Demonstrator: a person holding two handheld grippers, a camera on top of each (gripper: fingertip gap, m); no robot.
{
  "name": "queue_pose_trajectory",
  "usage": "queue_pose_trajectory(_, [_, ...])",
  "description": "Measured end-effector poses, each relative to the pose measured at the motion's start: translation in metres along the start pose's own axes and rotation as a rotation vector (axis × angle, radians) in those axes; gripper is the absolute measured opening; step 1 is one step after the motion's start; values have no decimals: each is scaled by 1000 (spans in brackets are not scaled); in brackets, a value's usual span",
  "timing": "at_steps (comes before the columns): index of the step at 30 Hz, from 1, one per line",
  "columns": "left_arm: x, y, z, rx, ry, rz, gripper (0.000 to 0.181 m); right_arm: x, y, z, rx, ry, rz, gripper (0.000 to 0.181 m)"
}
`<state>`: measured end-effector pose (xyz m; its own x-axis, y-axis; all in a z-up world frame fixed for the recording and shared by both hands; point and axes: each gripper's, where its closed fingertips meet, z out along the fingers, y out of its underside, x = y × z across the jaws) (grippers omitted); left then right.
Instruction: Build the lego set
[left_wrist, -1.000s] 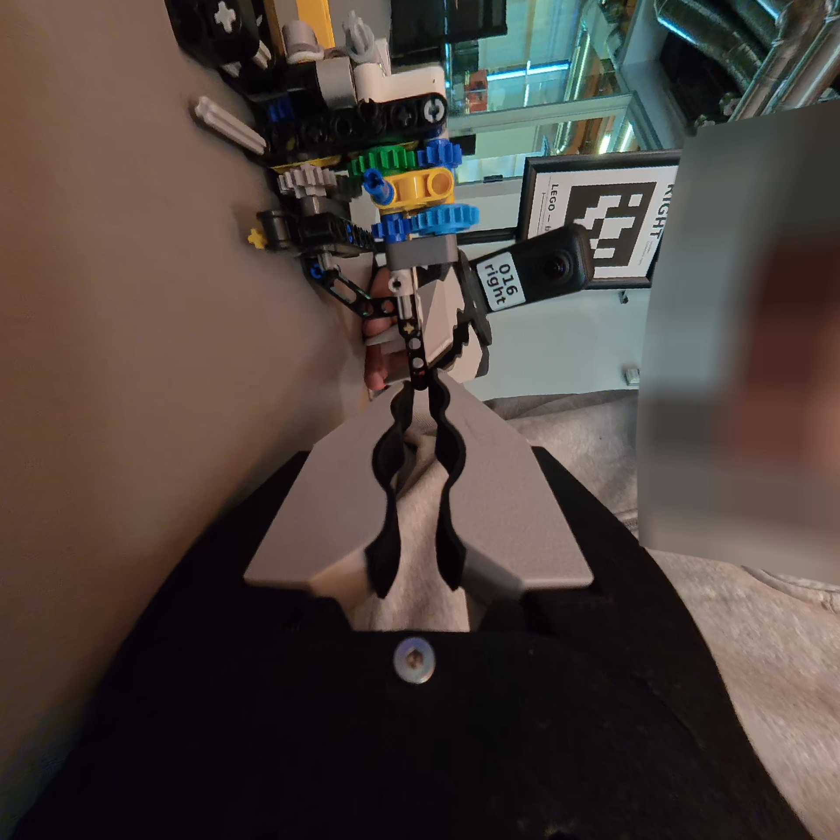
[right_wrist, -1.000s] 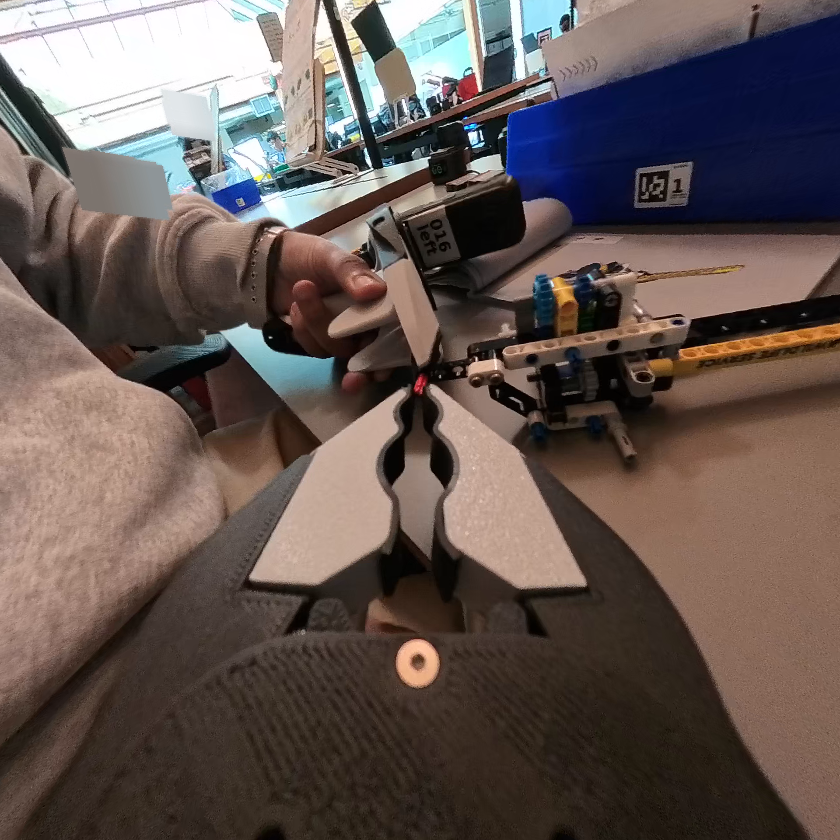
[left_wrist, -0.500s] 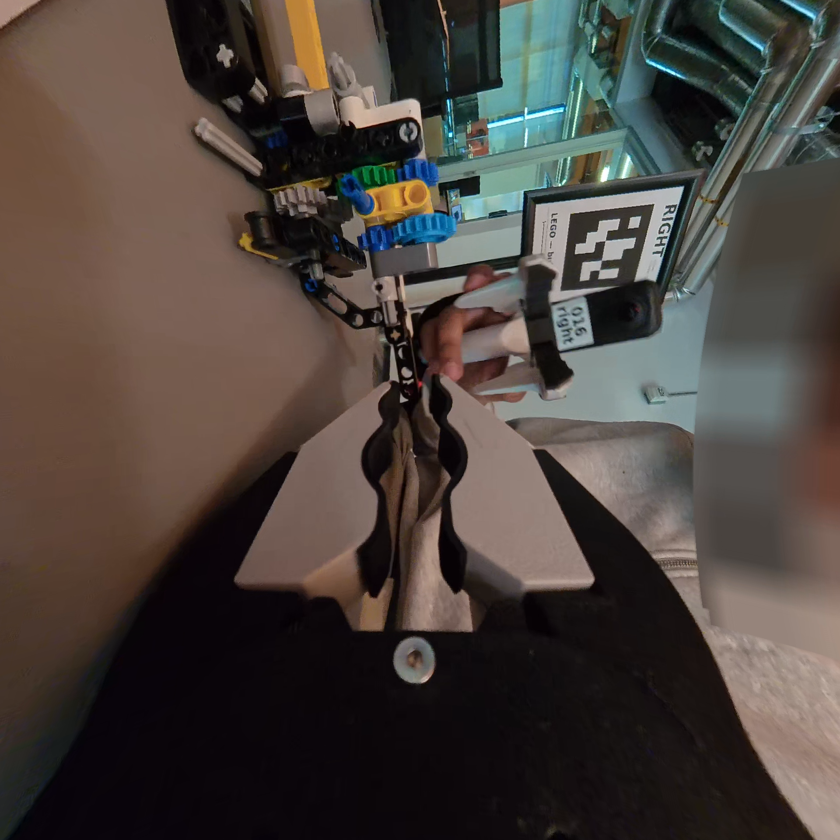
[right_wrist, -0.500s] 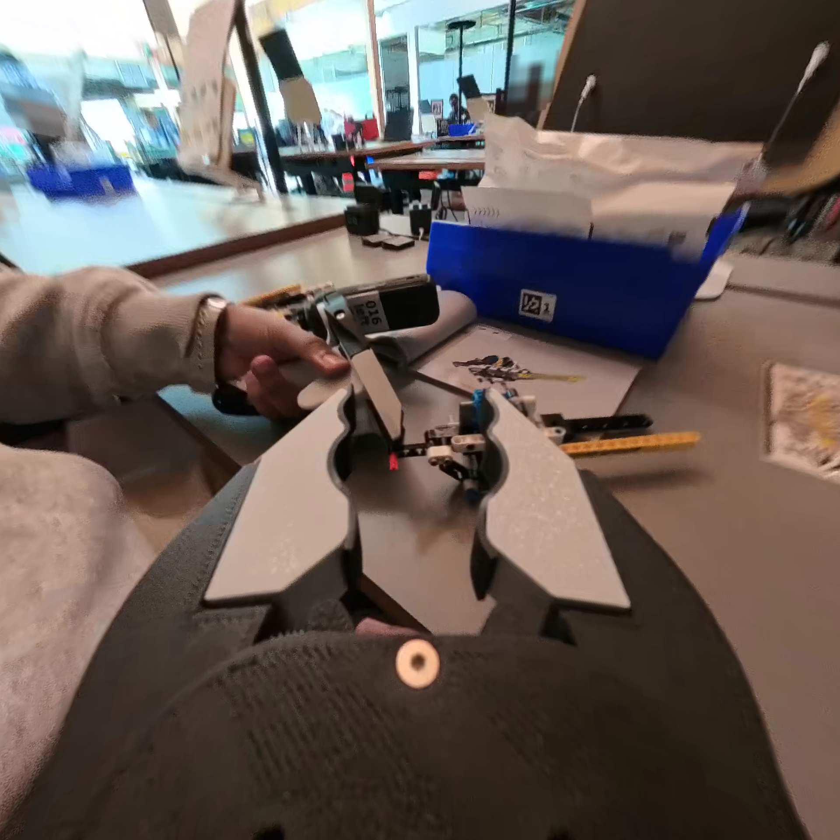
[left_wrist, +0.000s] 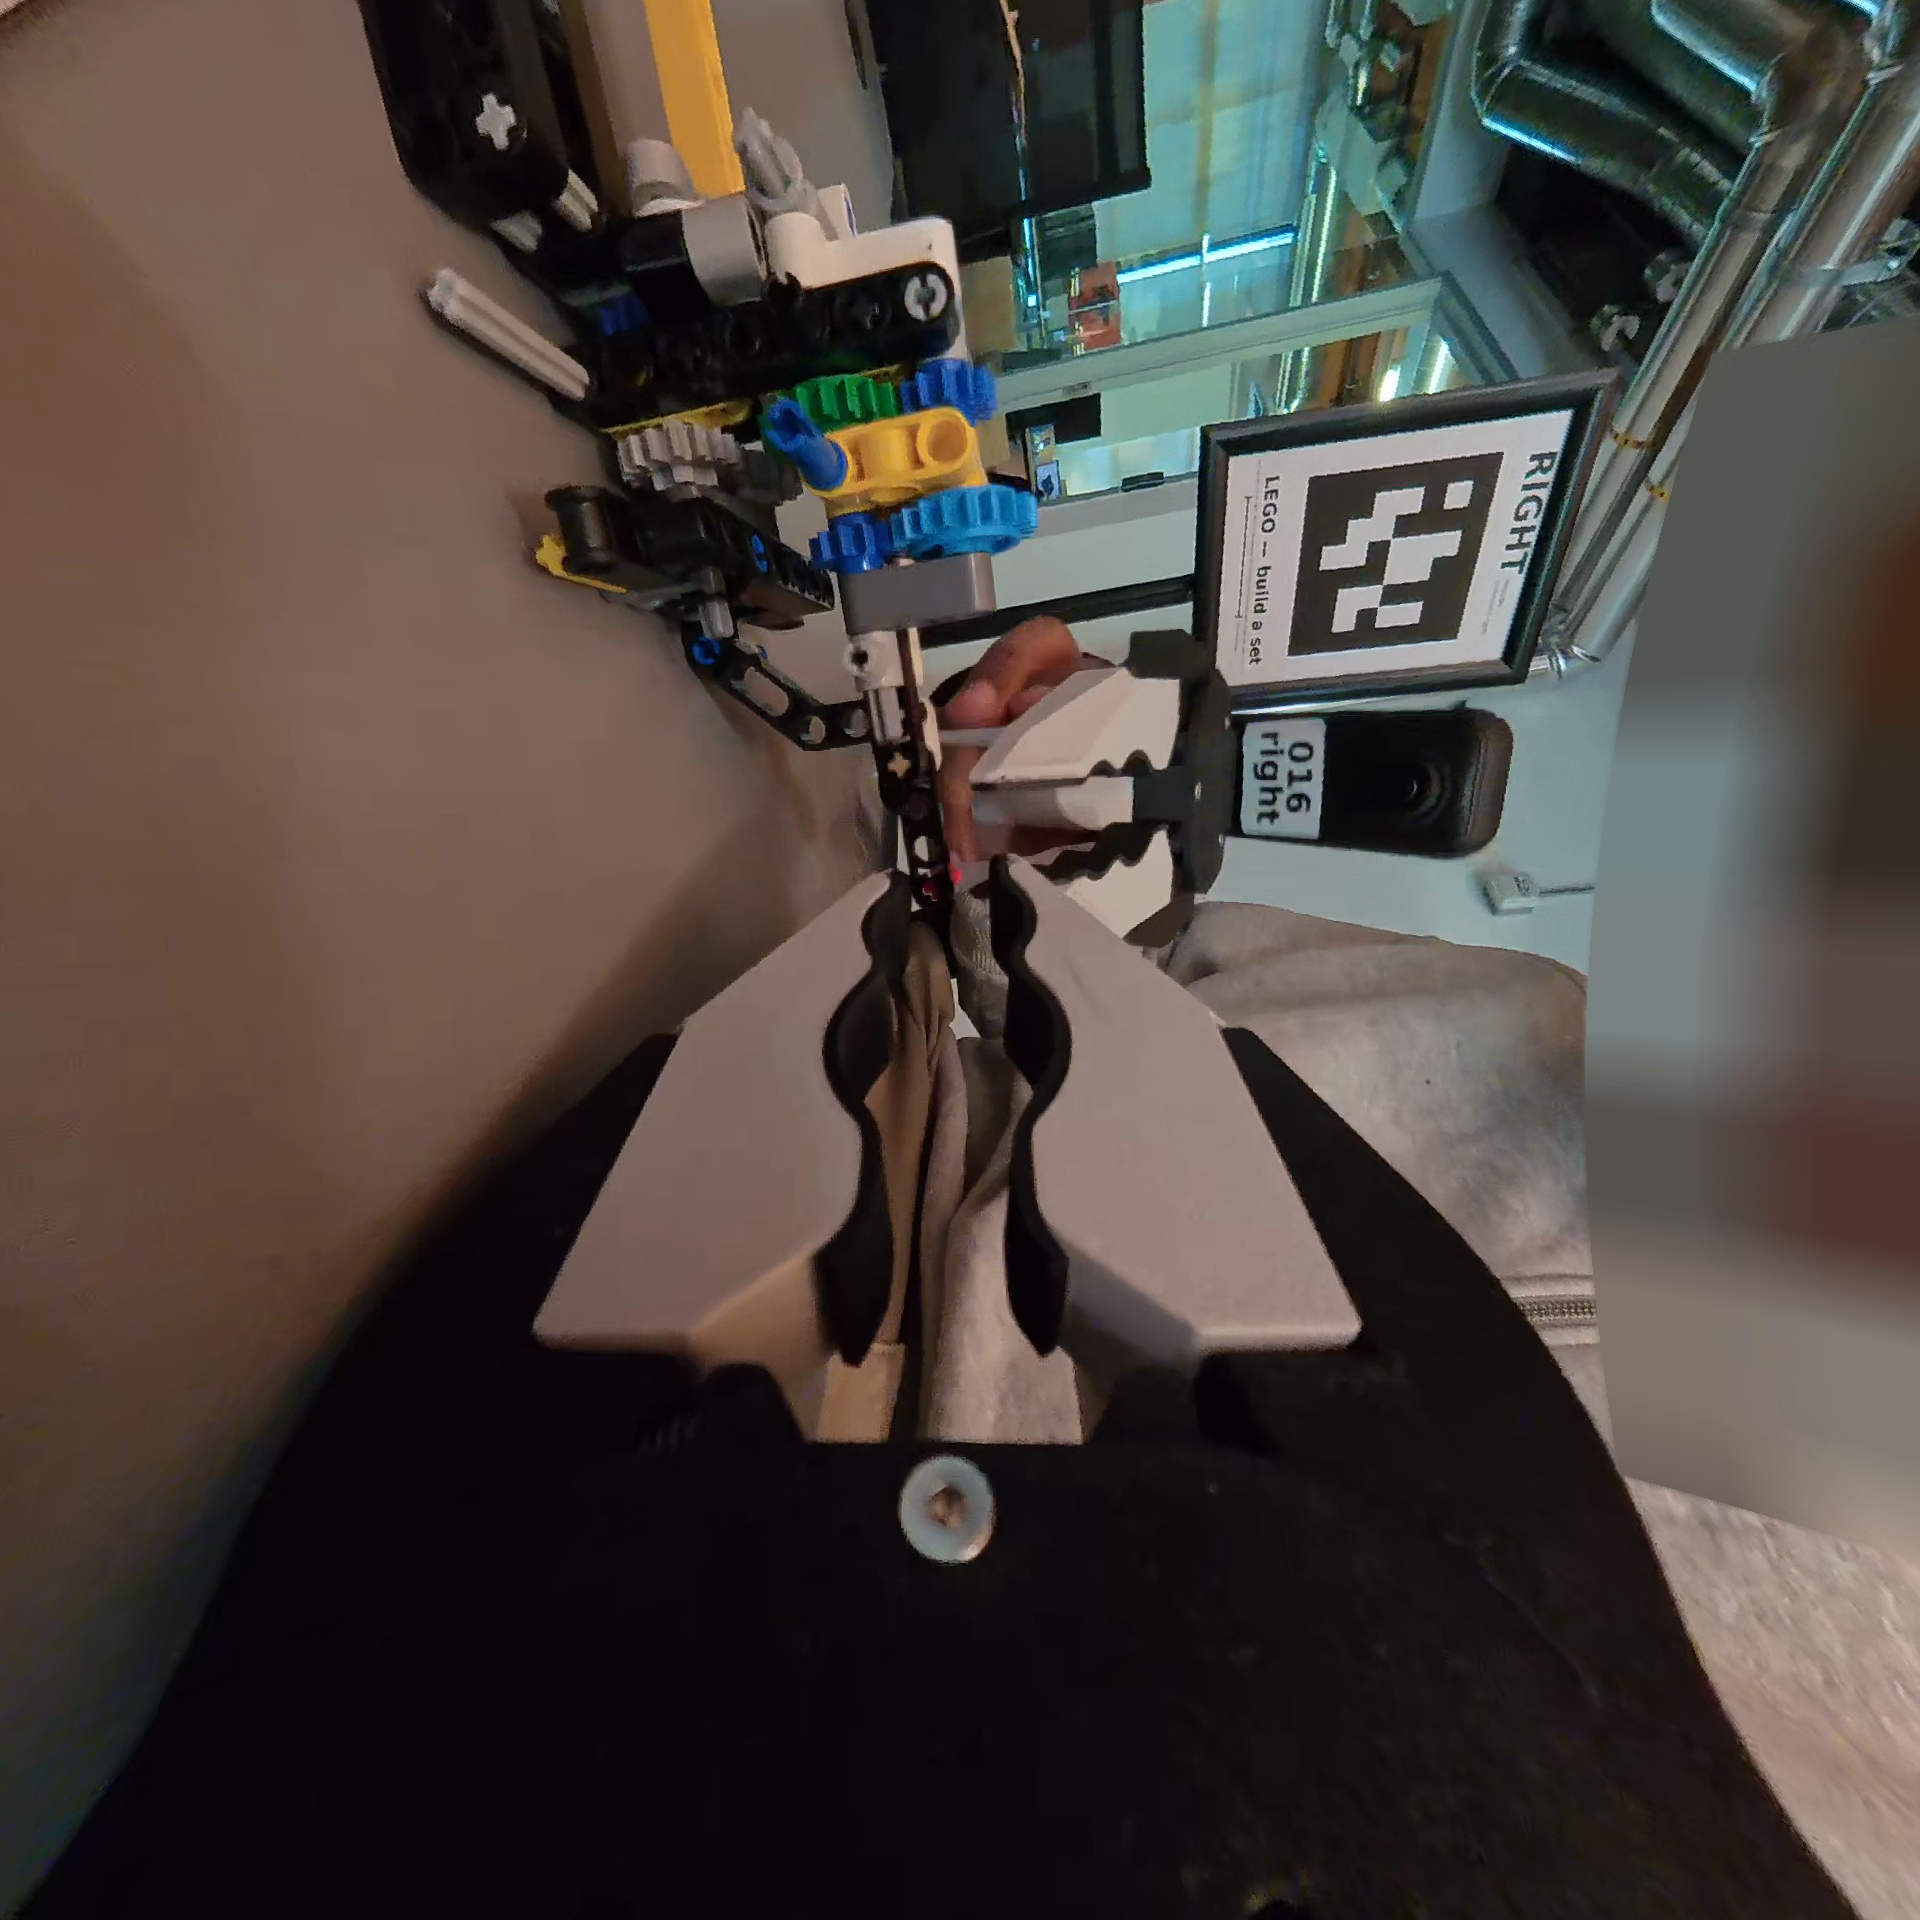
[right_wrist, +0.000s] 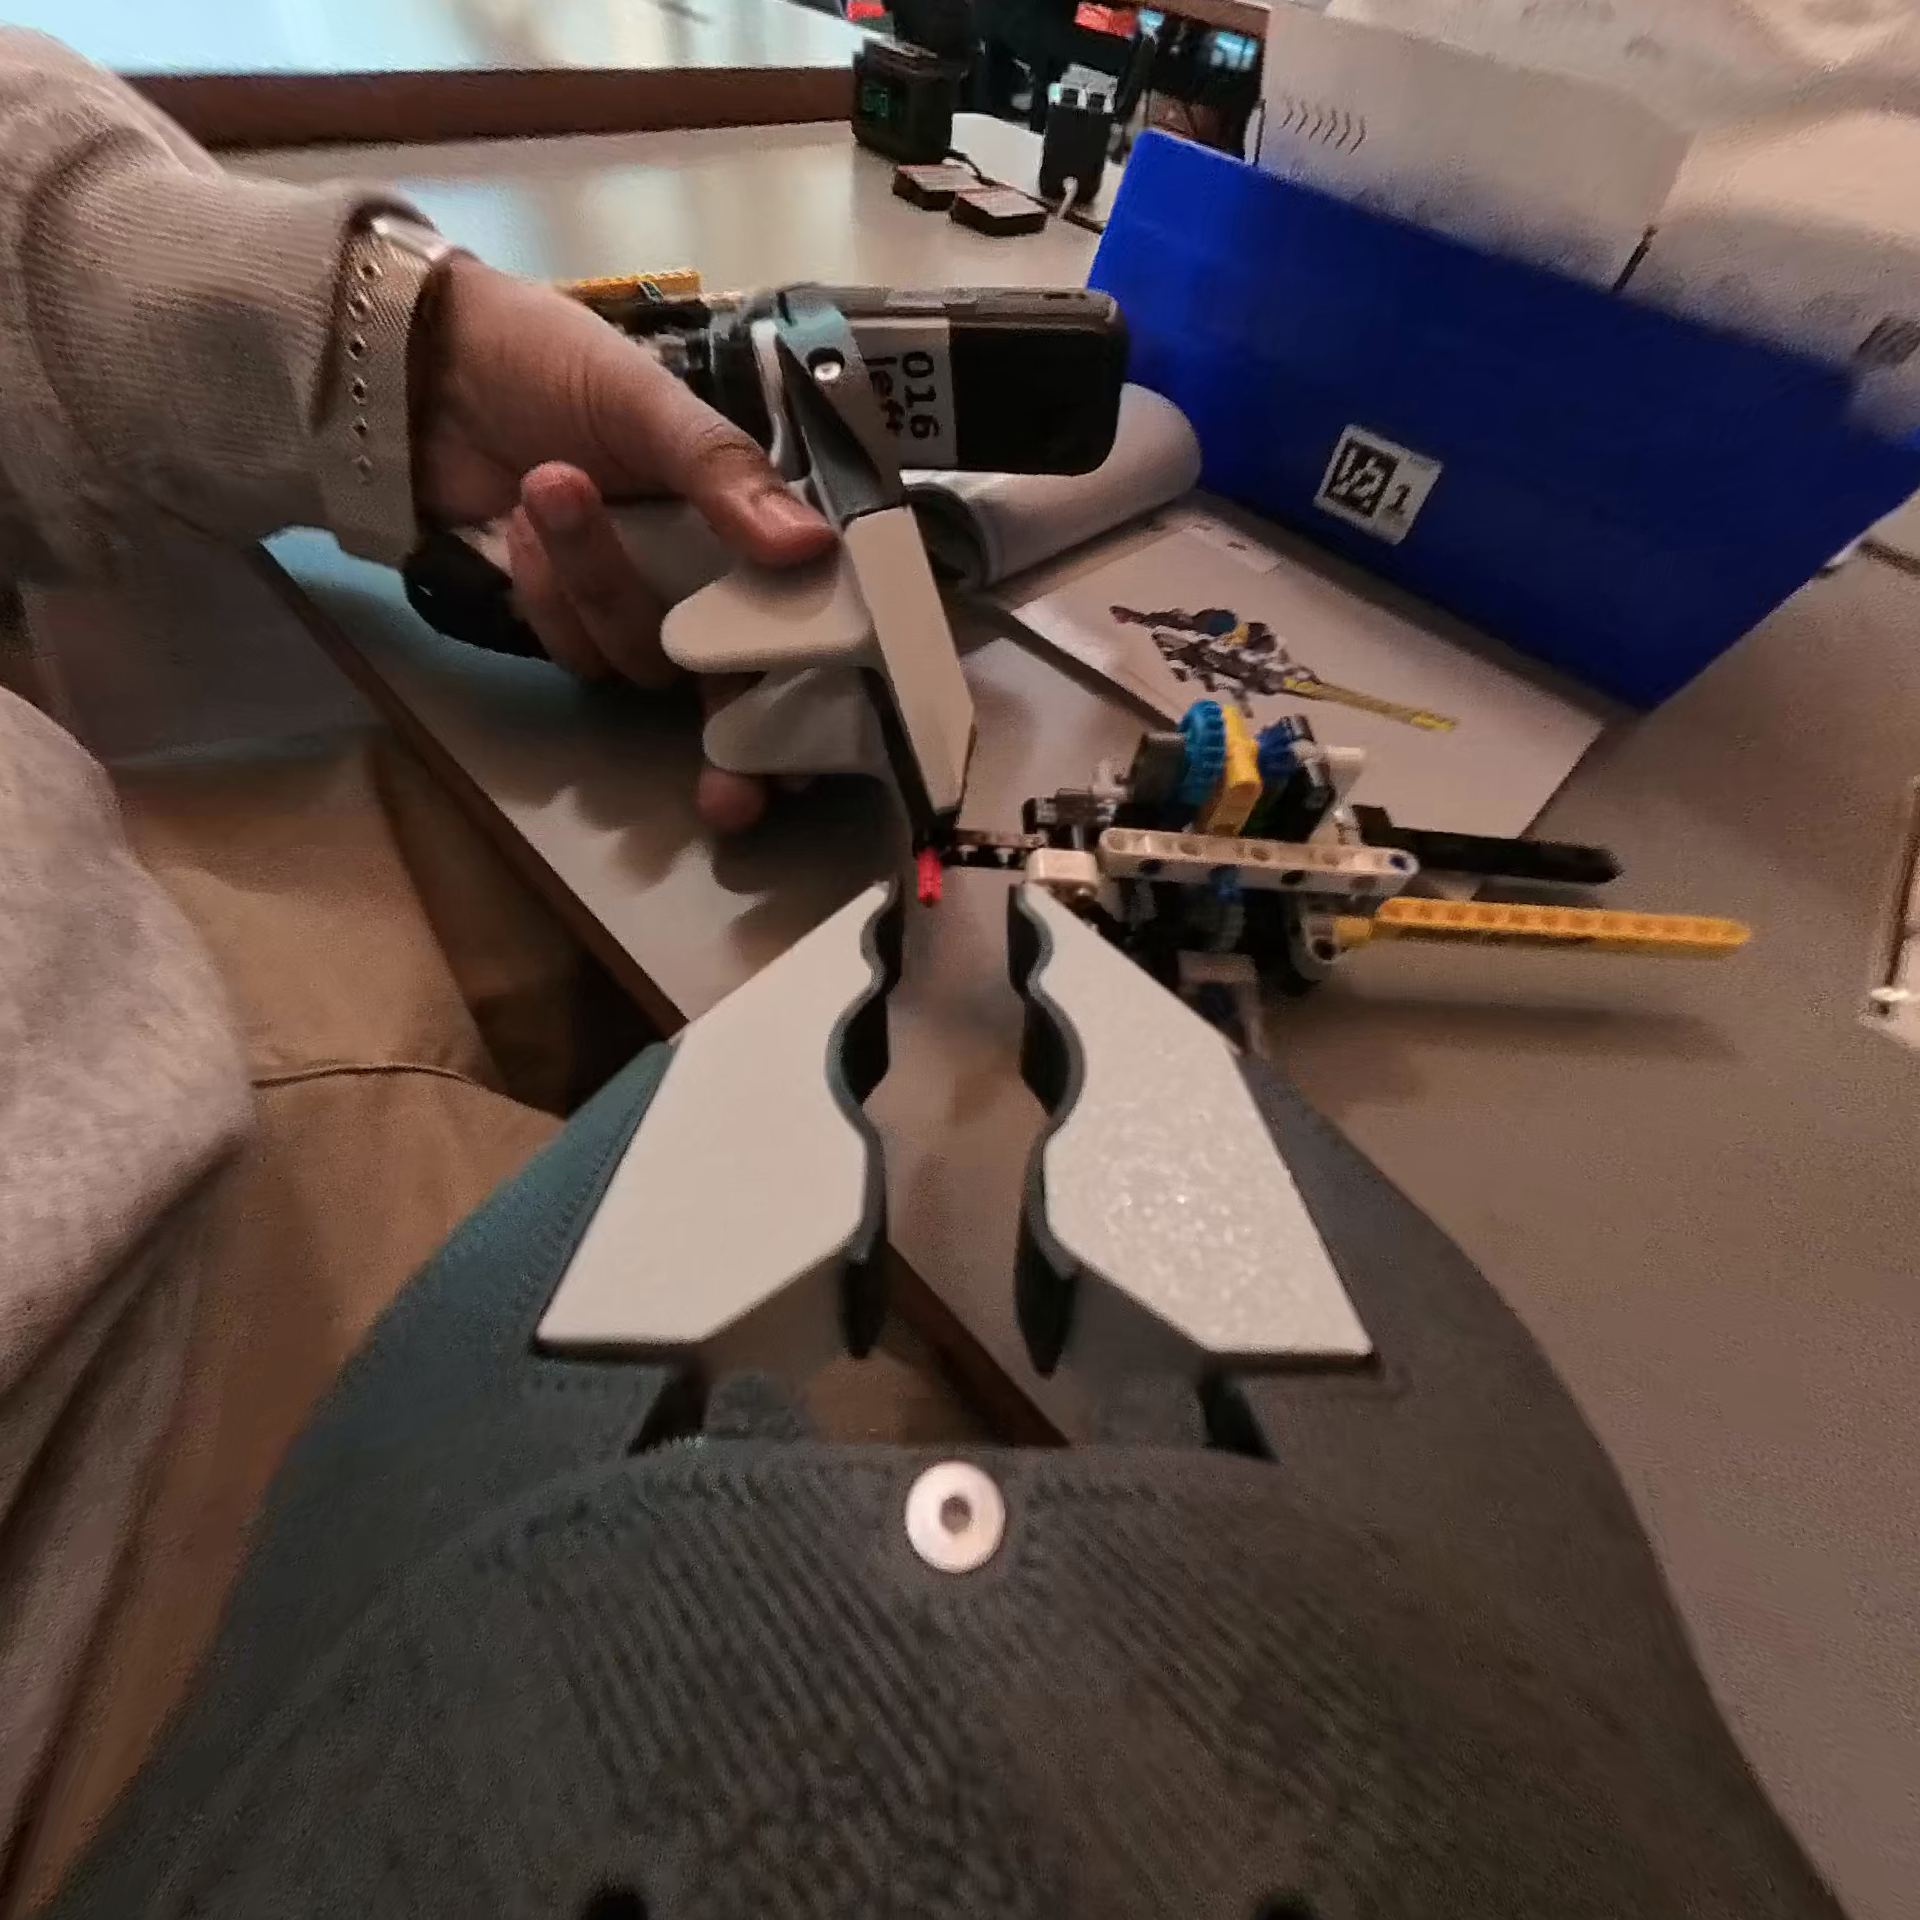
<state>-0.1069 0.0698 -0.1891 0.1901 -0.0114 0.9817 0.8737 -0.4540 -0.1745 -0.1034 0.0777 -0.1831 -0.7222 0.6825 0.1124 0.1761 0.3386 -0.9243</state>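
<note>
Half a second earlier the right gripper (right_wrist: 951, 909) had been held back with its jaws spread wide; by this moment it had been brought close to the red pin (right_wrist: 927, 871), with the jaws narrowed but not pressed together and nothing pinched between them.

The lego model (right_wrist: 1236, 831) was seen resting on the grey desk (right_wrist: 1558, 1195), near its front edge. A thin black beam (left_wrist: 914, 790) was seen projecting from the model toward the person, with the red pin at its free end. That end was pinched by the left gripper (left_wrist: 940, 899), whose jaws were closed onto it from above in the right wrist view. The tips of the right gripper were placed just below the pin, apart from it.

On the model, blue gears (left_wrist: 961, 520), a yellow connector (left_wrist: 909, 452) and a green gear (left_wrist: 842, 397) were stacked together, and a long yellow beam (right_wrist: 1538, 923) and a black beam (right_wrist: 1496, 857) were extended away along the desk. An open instruction booklet (right_wrist: 1299, 644) was laid behind the model, and a blue bin (right_wrist: 1507, 416) behind that. In the left wrist view a framed marker sign (left_wrist: 1382, 540) was seen upright beyond the right gripper. The left gripper was held by a hand (right_wrist: 561, 457) in a grey sleeve (right_wrist: 156, 343).
</note>
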Motion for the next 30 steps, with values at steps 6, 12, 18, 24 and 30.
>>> queue_pose_trajectory(6, [-4,1,1,-13,-22,-13,9,-3,1,2,5,-65,91,20])
queue_pose_trajectory(12, [-3,2,2,-24,-16,-22,9,-6,2,5,-5,-87,81,10])
queue_pose_trajectory(18, [-3,2,2,-28,-11,-25,9,-7,2,8,-10,-98,75,8])
queue_pose_trajectory(24, [-3,3,2,-30,-10,-26,9,-8,5,11,-28,-103,60,3])
queue_pose_trajectory(30, [-3,4,2,-33,-17,-20,8,-8,9,12,-49,-106,51,2])
